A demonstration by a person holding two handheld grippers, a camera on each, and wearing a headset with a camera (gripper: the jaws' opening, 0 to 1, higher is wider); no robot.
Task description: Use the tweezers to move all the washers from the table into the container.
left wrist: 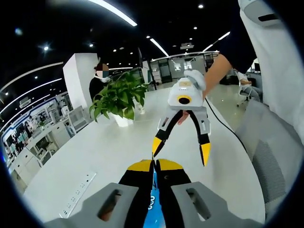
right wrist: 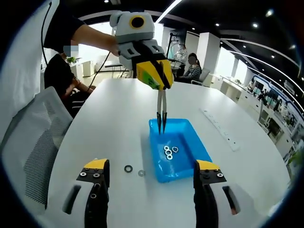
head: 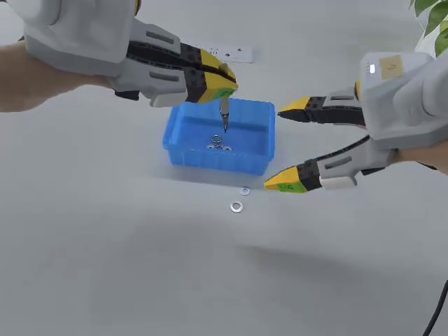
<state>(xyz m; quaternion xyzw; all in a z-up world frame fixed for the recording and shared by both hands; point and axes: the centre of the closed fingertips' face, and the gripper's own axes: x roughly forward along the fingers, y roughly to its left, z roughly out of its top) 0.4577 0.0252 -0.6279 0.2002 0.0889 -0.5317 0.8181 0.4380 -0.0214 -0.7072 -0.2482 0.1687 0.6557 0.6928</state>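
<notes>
My left gripper point(head: 225, 84) is shut on the grey tweezers point(head: 224, 115), which point straight down into the blue container point(head: 189, 129). In the right gripper view the tweezers point(right wrist: 161, 111) hang from the left gripper point(right wrist: 159, 78), tips just above the container's point(right wrist: 190, 147) floor. Several washers point(head: 218, 144) lie inside it. Two washers point(head: 236, 206) rest on the table in front of the container, one dark point(right wrist: 128, 168), one pale point(right wrist: 141, 173). To the container's right my right gripper point(head: 274, 148) stands open and holds nothing. Its jaws face the left gripper's shut jaws in the left gripper view.
A white power strip point(head: 227, 51) lies behind the container. A potted plant point(head: 434, 21) stands at the table's far right corner, and a black cable point(head: 437, 308) hangs at the near right. An office chair point(right wrist: 33, 142) stands beside the table, with people seated beyond it.
</notes>
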